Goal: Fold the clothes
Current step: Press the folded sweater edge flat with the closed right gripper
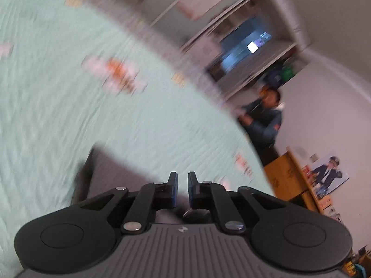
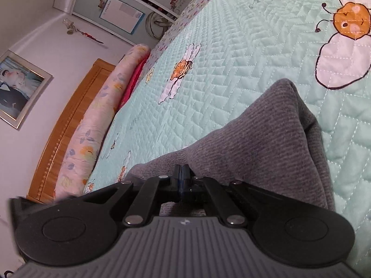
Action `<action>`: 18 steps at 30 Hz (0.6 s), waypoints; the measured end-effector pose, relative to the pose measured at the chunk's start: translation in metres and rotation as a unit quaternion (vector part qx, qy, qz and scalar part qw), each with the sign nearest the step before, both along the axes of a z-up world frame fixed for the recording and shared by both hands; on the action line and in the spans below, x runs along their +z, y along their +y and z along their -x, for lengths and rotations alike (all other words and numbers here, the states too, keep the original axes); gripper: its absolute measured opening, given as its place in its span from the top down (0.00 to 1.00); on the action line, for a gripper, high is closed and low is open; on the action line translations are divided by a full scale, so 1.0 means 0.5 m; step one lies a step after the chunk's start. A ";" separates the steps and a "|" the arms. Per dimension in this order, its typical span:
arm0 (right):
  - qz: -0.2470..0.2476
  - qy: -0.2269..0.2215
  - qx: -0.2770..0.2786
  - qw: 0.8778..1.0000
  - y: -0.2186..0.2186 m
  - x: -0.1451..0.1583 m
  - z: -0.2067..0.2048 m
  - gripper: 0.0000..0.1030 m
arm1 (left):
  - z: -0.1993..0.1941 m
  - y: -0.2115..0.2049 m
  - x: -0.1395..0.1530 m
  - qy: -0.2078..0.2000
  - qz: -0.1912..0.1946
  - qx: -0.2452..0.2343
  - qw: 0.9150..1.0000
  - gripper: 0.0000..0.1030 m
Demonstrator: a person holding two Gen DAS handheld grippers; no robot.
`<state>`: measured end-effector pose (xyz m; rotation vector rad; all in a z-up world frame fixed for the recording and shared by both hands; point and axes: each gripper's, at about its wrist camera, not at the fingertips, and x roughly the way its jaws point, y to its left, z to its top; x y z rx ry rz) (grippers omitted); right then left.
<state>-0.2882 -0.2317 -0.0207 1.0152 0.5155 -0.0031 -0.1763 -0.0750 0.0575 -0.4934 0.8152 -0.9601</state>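
Clerk: Garment [image 2: 243,139], grey ribbed knit, one item. Where does it lie?

Checker: It lies on the mint quilted bedspread [image 2: 231,58], bunched into a raised fold, below the printed bee [image 2: 347,23].

Clerk: Right gripper [image 2: 182,173]?

Checker: Its jaws are pressed together on the near edge of the garment, pinching the cloth.

Clerk: Left gripper [image 1: 182,185]?

Checker: A narrow gap shows between its blue pads [image 1: 174,190], with nothing between them. The grey cloth sits just under and to the left of it, though that view is smeared, so contact cannot be told.

Clerk: Surroundings?

Checker: Floral bolster [image 2: 97,120] against a wooden headboard [image 2: 69,115]; seated person [image 1: 264,120] beyond the bed's far edge.
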 end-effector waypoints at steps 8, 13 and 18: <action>0.023 -0.001 0.001 1.000 0.013 0.001 -0.003 1.00 | -0.057 -0.002 -0.127 0.037 -0.073 0.062 0.995 0.96; 0.021 -0.006 0.001 1.000 0.014 -0.003 -0.002 1.00 | -0.039 -0.023 -0.103 -0.007 -0.113 0.061 0.992 0.96; 0.017 -0.011 0.000 1.000 0.012 -0.003 -0.004 1.00 | 0.001 -0.024 -0.021 -0.030 -0.100 0.071 0.992 0.95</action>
